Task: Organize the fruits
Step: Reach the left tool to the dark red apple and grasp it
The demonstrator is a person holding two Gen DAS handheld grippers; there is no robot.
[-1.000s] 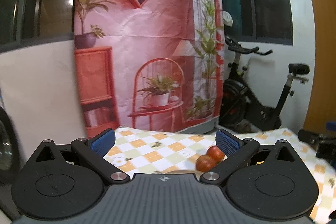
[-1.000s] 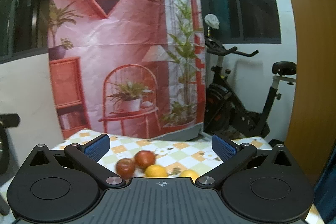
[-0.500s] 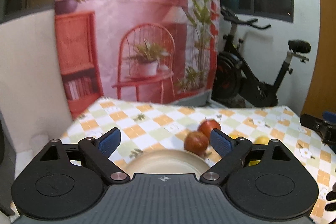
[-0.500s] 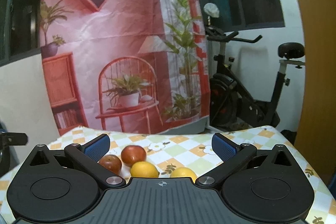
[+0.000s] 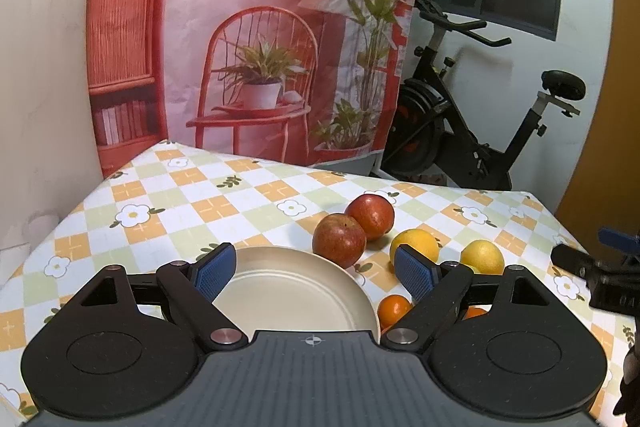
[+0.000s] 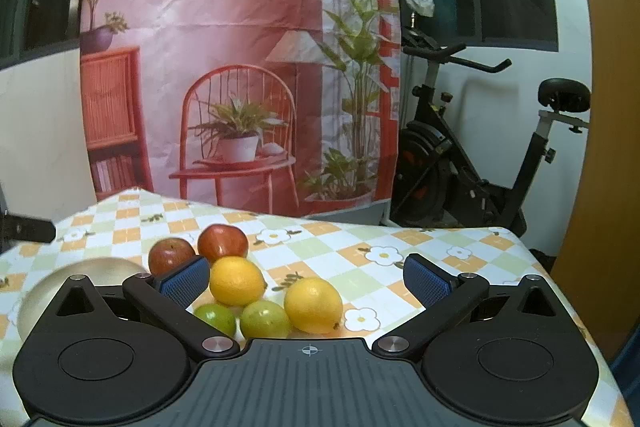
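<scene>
A cream plate point(image 5: 288, 291) lies on the checked tablecloth, empty, right under my open left gripper point(image 5: 314, 269). Two red apples point(image 5: 339, 239) point(image 5: 370, 211) sit just beyond its right rim. Two lemons point(image 5: 414, 242) point(image 5: 482, 257) and a small orange point(image 5: 394, 308) lie further right. In the right wrist view my open right gripper point(image 6: 306, 277) hovers over the lemons point(image 6: 313, 304) point(image 6: 237, 281) and two green fruits point(image 6: 264, 319) point(image 6: 216, 319); the apples point(image 6: 172, 255) point(image 6: 222, 242) and the plate point(image 6: 96, 273) are to the left. Both grippers are empty.
The table point(image 5: 192, 203) ends at a pink printed backdrop point(image 5: 240, 27) behind. An exercise bike point(image 5: 480, 131) stands on the floor at the back right. The right gripper's body point(image 5: 596, 271) shows at the right edge of the left wrist view.
Both grippers have tilted down and come closer to the table. The plate and more fruits have come into view; the fruits themselves have not moved.
</scene>
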